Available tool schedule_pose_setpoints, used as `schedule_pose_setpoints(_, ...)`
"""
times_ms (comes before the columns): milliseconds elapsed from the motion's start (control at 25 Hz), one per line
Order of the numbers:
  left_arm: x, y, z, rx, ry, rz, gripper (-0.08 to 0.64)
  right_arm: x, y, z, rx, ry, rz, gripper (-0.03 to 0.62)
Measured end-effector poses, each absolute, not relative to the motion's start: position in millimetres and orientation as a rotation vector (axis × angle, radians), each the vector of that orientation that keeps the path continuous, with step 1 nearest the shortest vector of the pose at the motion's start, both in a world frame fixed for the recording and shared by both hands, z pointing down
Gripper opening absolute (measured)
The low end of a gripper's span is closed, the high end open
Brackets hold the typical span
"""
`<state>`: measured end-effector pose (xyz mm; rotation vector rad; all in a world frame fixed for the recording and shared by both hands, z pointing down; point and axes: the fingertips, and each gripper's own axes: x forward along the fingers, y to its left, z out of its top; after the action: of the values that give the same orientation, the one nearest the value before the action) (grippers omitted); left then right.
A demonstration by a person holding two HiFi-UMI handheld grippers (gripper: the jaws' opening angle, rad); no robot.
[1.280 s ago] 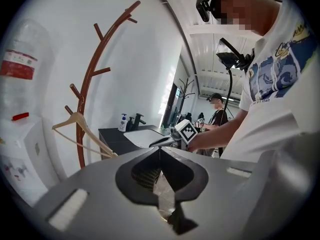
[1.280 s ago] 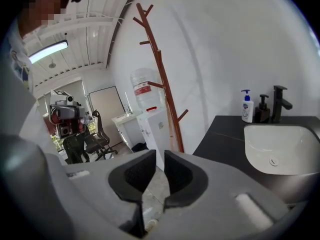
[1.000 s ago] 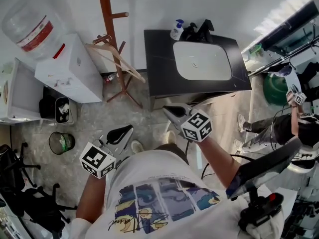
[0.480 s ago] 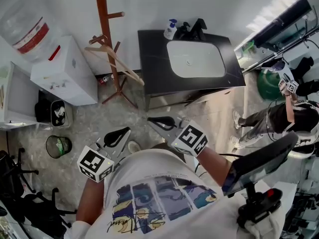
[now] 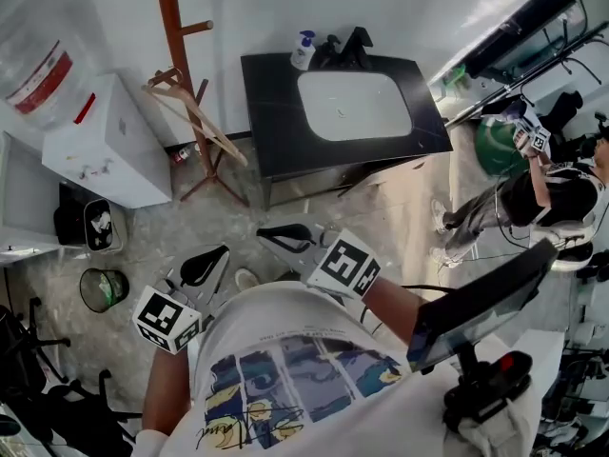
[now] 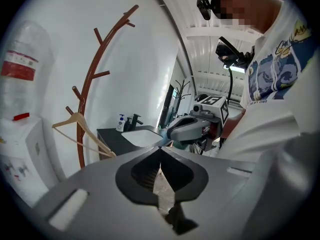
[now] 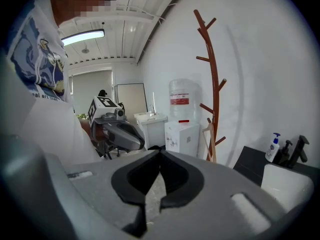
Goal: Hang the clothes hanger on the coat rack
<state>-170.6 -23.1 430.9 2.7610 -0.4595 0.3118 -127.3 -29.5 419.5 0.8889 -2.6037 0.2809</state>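
— Where was the clothes hanger (image 5: 195, 120)?
— Pale wood, hanging tilted on a low peg of the coat rack (image 5: 171, 46), well ahead of the left claw (image 5: 211, 260), slightly to its left.
— And the rack?
— Red-brown, upright.

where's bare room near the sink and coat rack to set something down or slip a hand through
Free: the black counter left of the basin, and the floor in front of the coat rack's feet. Crowded: behind the basin, soap bottle and tap; the hanger crosses the gap between rack and counter.
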Motion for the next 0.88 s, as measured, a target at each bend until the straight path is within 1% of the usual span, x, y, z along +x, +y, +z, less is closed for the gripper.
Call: schedule_pose_setpoints(880, -187.9, -24.3, 430.8, 2.751, -0.518, 0.307, 0.006, -149.6, -33.1, 417.0, 0.803, -2.605, 0.235, 0.002)
